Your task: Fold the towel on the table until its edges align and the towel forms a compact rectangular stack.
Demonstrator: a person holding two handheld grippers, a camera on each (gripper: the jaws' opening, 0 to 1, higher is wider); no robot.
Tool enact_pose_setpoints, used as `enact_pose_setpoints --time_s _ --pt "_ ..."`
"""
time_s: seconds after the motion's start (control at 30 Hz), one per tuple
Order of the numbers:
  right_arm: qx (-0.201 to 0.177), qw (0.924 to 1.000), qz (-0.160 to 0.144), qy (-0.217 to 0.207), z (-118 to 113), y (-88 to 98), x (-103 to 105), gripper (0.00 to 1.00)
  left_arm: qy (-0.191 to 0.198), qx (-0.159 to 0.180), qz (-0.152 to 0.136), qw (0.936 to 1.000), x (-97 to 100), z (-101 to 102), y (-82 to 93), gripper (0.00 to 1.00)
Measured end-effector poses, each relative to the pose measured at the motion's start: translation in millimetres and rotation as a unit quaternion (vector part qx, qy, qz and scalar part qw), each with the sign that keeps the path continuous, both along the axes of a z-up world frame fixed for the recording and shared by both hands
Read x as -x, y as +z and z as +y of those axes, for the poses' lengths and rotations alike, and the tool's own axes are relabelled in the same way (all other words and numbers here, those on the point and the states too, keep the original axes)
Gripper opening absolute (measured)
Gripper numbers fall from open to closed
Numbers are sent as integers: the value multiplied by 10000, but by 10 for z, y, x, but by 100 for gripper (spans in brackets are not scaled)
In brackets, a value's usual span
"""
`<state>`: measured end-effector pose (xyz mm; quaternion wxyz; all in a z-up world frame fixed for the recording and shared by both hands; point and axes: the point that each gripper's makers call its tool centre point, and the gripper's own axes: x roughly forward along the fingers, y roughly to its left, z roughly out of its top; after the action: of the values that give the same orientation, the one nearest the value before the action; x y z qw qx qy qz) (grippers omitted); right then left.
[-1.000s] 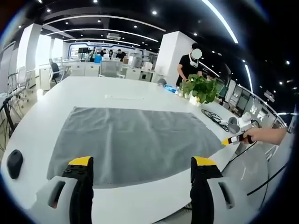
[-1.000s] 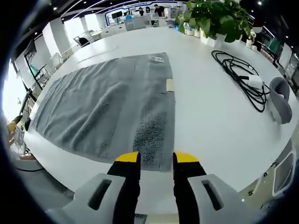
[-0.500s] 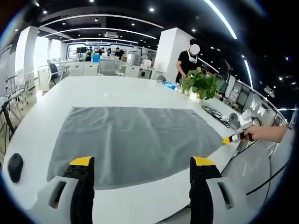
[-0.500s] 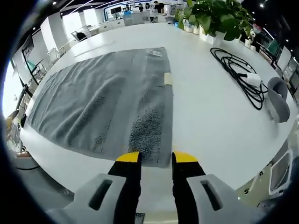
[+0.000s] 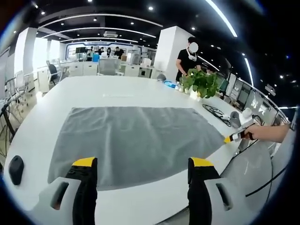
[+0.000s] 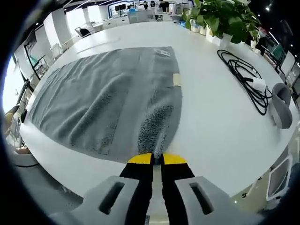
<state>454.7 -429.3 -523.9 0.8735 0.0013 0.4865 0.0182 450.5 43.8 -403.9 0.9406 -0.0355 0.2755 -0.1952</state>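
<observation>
In the left gripper view, the grey towel (image 5: 133,140) is seen spread flat in a single layer on the white table (image 5: 112,91), so no fold is judged to be made yet and the whole folding job is left. The left gripper (image 5: 139,165) is held wide open with nothing between its jaws; the near edge of the towel lies just ahead of its tips and is not touched. Off to its right, the right gripper (image 5: 230,138) is seen at the towel's far corner, held by a hand (image 5: 269,134). In the right gripper view, the towel (image 6: 103,103) stretches ahead and to the left of the right gripper (image 6: 157,159), whose jaws are drawn almost together on the towel's near corner, so a pinch is judged to be taken there. A black cable (image 6: 241,75) and potted plant (image 6: 225,18) are seen well apart, ahead to the right.
</observation>
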Motion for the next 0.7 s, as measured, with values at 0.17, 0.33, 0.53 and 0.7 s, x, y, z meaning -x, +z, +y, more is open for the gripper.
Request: enact_pose_setpoints --time_s 0.17,0.33,0.53,0.7 --pt "-42 9999 -91 -109 -70 49 19 3 63 -63 43 10000 14 54 -19 79" --pt "-51 9995 -195 -229 -149 114 4 3 67 2 77 9999 20 54 -30 79" --pt "72 9991 -281 -305 -269 201 -20 3 2 66 54 10000 7 -15 -11 80" --pt "161 9984 -361 -407 -404 267 -44 3 -72 76 31 9999 -1 -47 9 80"
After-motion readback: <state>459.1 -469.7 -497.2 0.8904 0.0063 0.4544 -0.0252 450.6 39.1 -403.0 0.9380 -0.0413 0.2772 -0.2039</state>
